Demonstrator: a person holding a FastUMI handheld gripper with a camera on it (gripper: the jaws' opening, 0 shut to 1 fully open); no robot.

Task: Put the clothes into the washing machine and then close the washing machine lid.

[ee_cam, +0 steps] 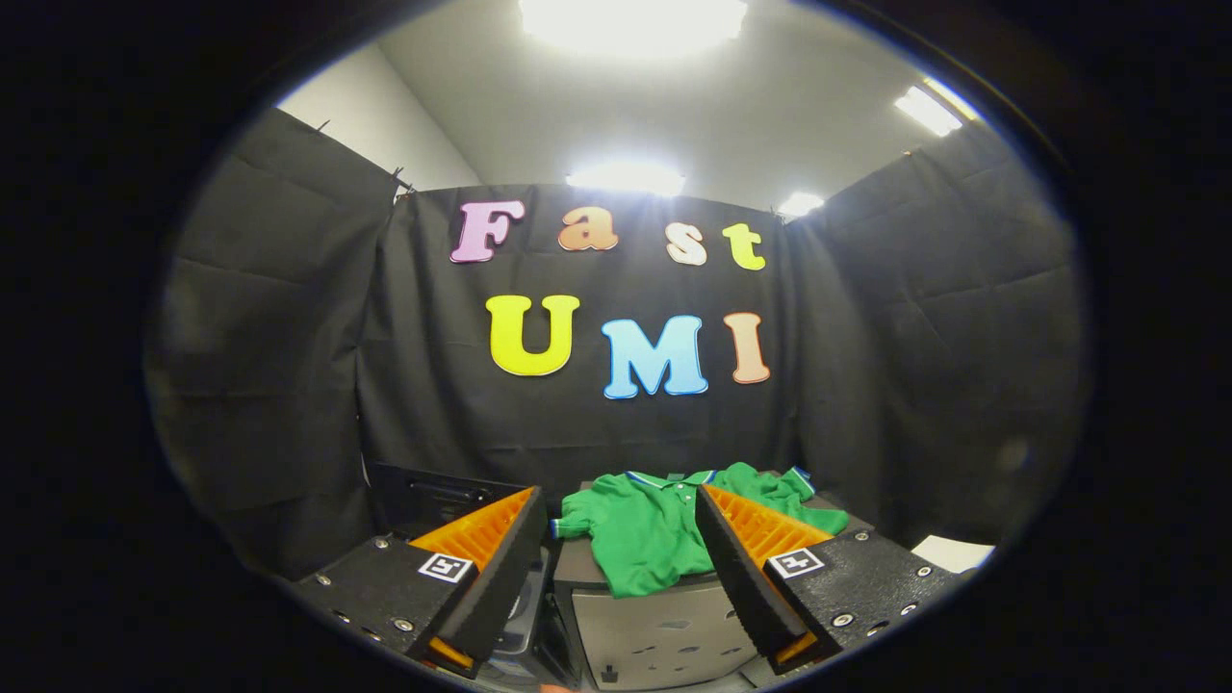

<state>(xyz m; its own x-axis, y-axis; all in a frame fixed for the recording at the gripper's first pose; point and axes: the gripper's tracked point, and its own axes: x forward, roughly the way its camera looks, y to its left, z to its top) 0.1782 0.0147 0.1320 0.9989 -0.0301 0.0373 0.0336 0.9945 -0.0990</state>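
Black cloth walls close the booth on three sides, ceiling lights bright overhead. Your hand-held gripper [616, 568] is spread wide open, nothing between the fingers [500, 577]; both black pads face inward with orange ribbing behind them.

Green polo shirt [647, 534] sits just ahead of the fingers, in the gap between them. It lies crumpled on the dark top of a grey box-shaped unit [654, 630]. Collar with blue-white trim is on the far side, toward the back wall. Shirt's long axis runs roughly left-right across the top; one sleeve sticks out left toward the left finger, and the body hangs over the near front edge of the unit. The right part of the shirt is hidden behind the right finger.

Dark open container [438, 496] sits behind and beside the left finger; you can't tell what it is. White flat piece [953, 551] lies off to the right, well apart from the shirt.
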